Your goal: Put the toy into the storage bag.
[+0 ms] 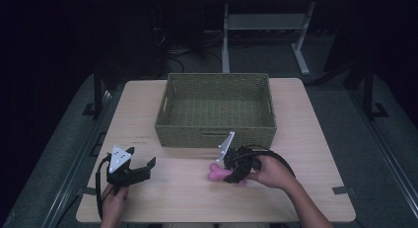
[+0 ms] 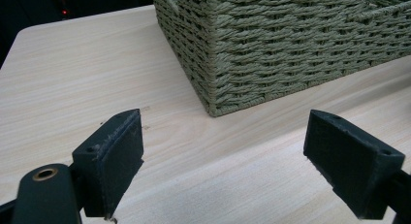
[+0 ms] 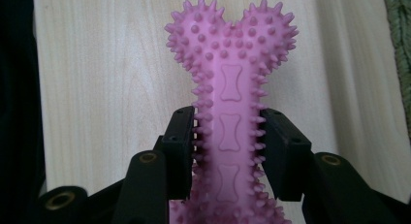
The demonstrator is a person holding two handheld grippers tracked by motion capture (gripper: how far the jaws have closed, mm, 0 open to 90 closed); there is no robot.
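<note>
A pink spiky bone-shaped toy (image 3: 231, 88) lies on the wooden table (image 1: 187, 193), in front of the woven basket (image 1: 215, 134). My right gripper (image 3: 228, 151) is shut on the bone's shaft, its pads pressing both sides. In the high view the pink toy (image 1: 217, 174) pokes out left of my right gripper (image 1: 236, 171), which a hand holds. My left gripper (image 1: 140, 170) rests low at the table's front left, held by the other hand. Its jaws stand wide apart in the left gripper view (image 2: 228, 161), with nothing between them, facing the basket's corner (image 2: 213, 88).
The green woven basket is open-topped and looks empty, at the table's middle back. Bare table surface (image 2: 72, 78) stretches left of the basket. Dark floor, cables and a white table frame (image 1: 266, 20) lie beyond the far edge.
</note>
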